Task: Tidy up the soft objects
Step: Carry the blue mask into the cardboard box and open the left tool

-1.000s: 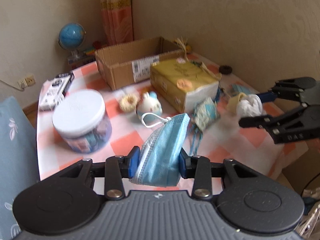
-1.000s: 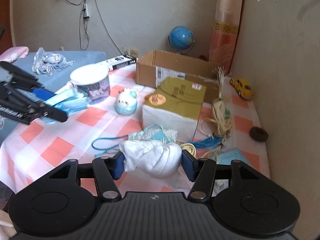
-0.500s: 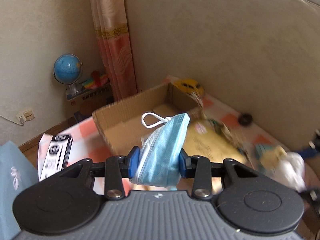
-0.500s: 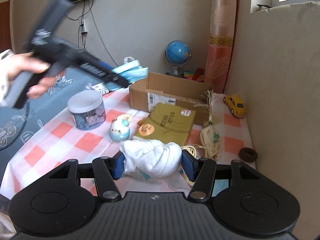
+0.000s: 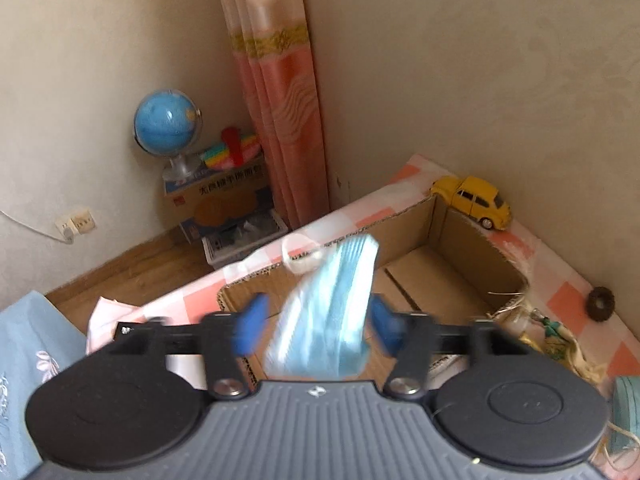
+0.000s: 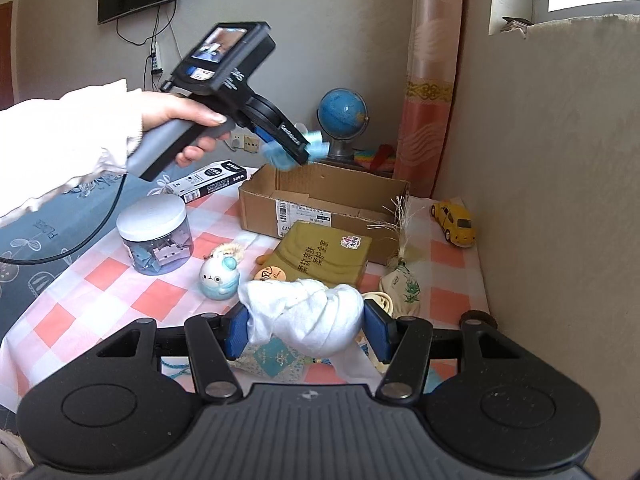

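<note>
The blue face mask [image 5: 326,308] hung blurred between the spread jaws of the left gripper [image 5: 318,326], right above the open cardboard box [image 5: 472,256]. The jaws had just been opening, with the mask between them but the pads clear of it on both sides, so it was probably being dropped into the box, which seemed to serve as the bin for soft things. Seen from the right wrist, the left gripper was tilted down over the near corner of the box, a hand [image 6: 180,120] on its handle. In front of the box, above the checked worktop [image 6: 100,280], the right gripper [image 6: 306,330] had its jaws pinching a white bundle of cloth [image 6: 308,312], likely held ready as the next item for the box. A yellow toy car [image 6: 454,222] sat beside the box, and a tissue pack [image 6: 320,258] lay in front of it.
</note>
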